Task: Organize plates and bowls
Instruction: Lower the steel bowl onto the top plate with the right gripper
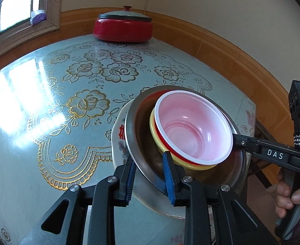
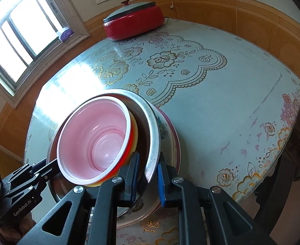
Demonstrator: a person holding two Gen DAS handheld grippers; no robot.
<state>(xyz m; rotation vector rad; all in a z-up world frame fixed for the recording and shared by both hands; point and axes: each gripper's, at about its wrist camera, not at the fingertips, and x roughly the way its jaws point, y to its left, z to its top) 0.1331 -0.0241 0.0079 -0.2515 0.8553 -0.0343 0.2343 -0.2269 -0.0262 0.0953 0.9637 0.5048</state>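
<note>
A stack stands on the table: a white floral plate (image 1: 117, 143) (image 2: 166, 130) at the bottom, a steel bowl (image 1: 141, 143) (image 2: 152, 138) on it, then a yellow bowl (image 1: 153, 126) (image 2: 134, 130) and a red bowl (image 1: 190, 130) (image 2: 96, 136) with a pale pink inside. My left gripper (image 1: 148, 175) is shut on the steel bowl's near rim, one blue pad inside and one outside. On the opposite rim my right gripper (image 2: 147, 177) grips the same bowl. Each gripper shows in the other's view: the right gripper (image 1: 236, 138) and the left gripper (image 2: 54, 163).
A red electric pot (image 1: 123, 30) (image 2: 133, 24) with a grey lid sits at the far side of the table (image 1: 68, 102) (image 2: 221, 112), which wears a glossy blue floral cloth. Wood-panelled walls and a window lie behind. The table's edge (image 2: 292, 132) runs close on the right.
</note>
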